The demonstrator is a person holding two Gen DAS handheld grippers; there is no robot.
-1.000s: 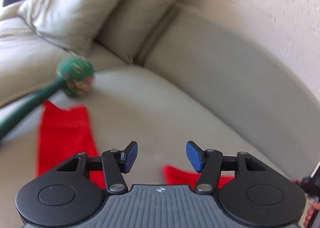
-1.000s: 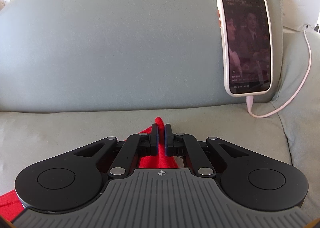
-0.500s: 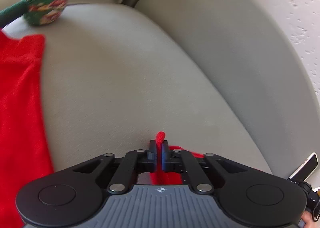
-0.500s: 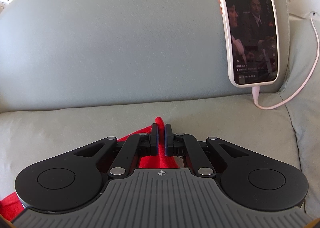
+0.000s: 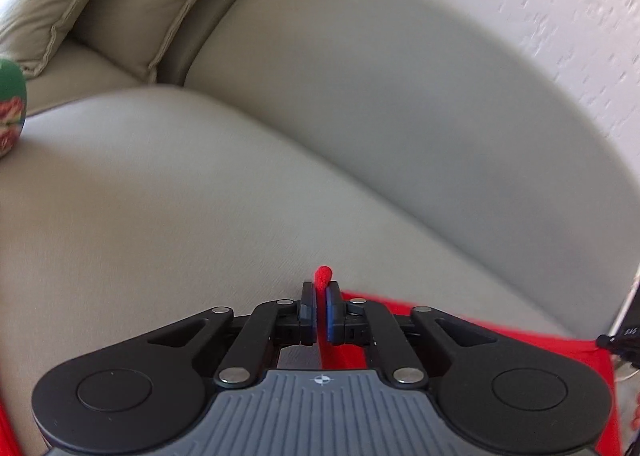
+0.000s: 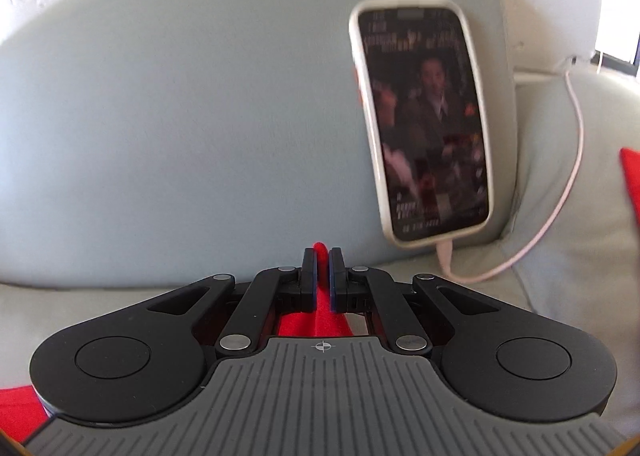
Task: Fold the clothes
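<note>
Left gripper (image 5: 321,288): jaws nearly together, having just eased apart slightly, with a fold of the red garment (image 5: 500,340) pinched between them and its tip poking out in front. Right gripper (image 6: 323,256): jaws pressed on another fold of the same garment (image 6: 316,320). The cloth lies on the sofa seat (image 5: 160,196) below both. Only the left view shows a green ball (image 5: 10,108) and cushions (image 5: 132,4) beyond. Only the right view shows a phone (image 6: 424,128) leaning on the backrest (image 6: 180,116), cable (image 6: 560,192) attached.
</note>
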